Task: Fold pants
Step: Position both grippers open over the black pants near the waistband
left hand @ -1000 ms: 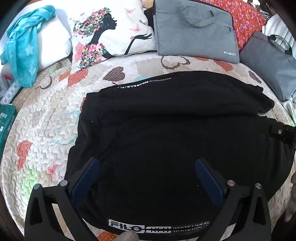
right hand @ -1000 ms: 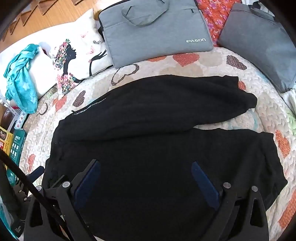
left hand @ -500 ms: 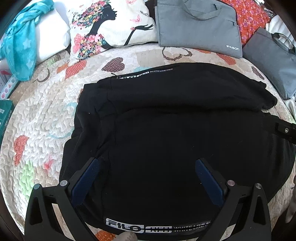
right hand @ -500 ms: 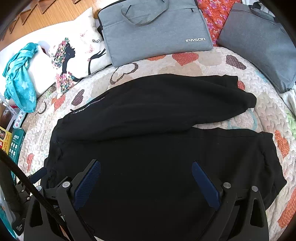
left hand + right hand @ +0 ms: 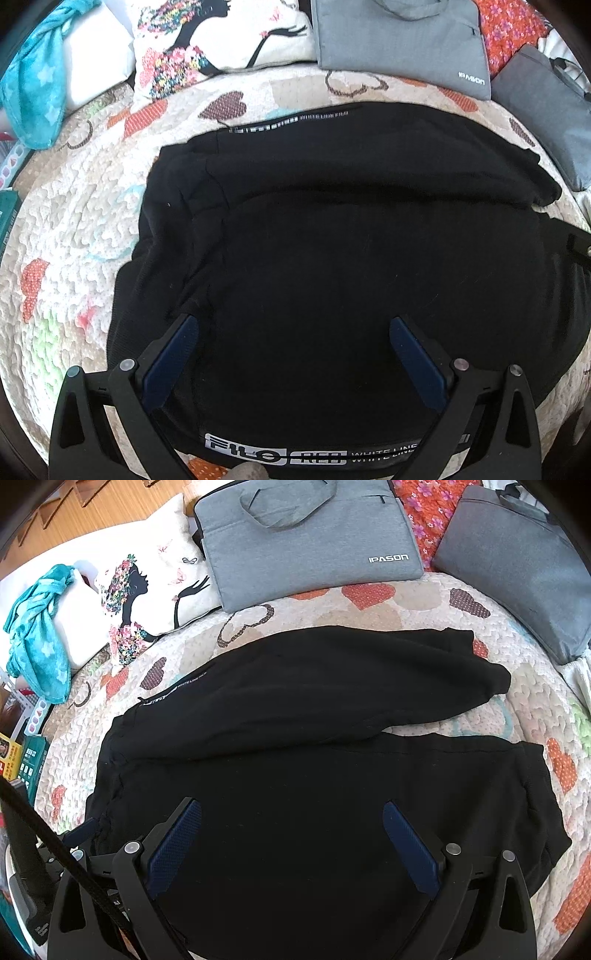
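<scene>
Pants [image 5: 314, 775] flat on quilt [image 5: 74, 229], both grippers' jaws spread, seemingly just above the cloth.

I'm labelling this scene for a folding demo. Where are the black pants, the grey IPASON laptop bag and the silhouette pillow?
black pants [image 5: 314, 786], right wrist view, middle of the near leg.
grey IPASON laptop bag [image 5: 314, 557], right wrist view, front panel below the handle.
silhouette pillow [image 5: 221, 40], left wrist view, on the printed figure.
</scene>
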Tool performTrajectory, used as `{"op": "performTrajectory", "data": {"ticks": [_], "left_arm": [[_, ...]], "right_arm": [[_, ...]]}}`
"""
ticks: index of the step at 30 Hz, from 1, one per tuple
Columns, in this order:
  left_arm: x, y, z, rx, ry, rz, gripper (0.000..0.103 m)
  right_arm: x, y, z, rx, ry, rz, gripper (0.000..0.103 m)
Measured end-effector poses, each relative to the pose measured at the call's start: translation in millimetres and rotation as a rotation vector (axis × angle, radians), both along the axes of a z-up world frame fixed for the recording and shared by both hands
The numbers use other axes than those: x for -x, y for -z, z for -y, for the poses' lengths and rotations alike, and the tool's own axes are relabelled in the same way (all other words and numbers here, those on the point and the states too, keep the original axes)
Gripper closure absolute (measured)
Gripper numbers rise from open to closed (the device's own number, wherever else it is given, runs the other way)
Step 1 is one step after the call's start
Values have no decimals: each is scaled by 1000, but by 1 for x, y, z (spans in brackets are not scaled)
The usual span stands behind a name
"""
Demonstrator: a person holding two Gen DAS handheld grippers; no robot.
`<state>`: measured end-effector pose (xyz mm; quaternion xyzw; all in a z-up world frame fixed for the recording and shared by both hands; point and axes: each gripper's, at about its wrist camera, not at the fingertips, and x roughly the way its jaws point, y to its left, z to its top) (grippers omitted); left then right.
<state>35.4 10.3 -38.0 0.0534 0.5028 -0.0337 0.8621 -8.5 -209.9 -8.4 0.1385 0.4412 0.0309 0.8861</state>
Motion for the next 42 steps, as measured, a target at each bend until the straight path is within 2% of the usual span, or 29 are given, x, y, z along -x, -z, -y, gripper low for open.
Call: {"op": "performTrajectory", "data": {"ticks": [11,18,25,31,34,38,42], "left_arm": [[3,5,-2,7,4,-20,0],[14,9,-1,13,54,14,0],[19,9,-2,25,81,1,0],[13,8,-1,26,92,-10,0],[12,7,1,22,93,-14,0],[9,7,3,25,91,-24,0],[10,8,2,34,90,2,0]], "right_arm": [[-1,-1,1,2,4,1,2],[1,-1,5,16,13,2,2],[3,0,3,60,38,7,2],[7,-2,8,104,74,61,2],[9,-4,4,113,49,86,2],[8,-2,-8,100,-41,71,2],[11,-1,-24,165,-81,80,2]]}}
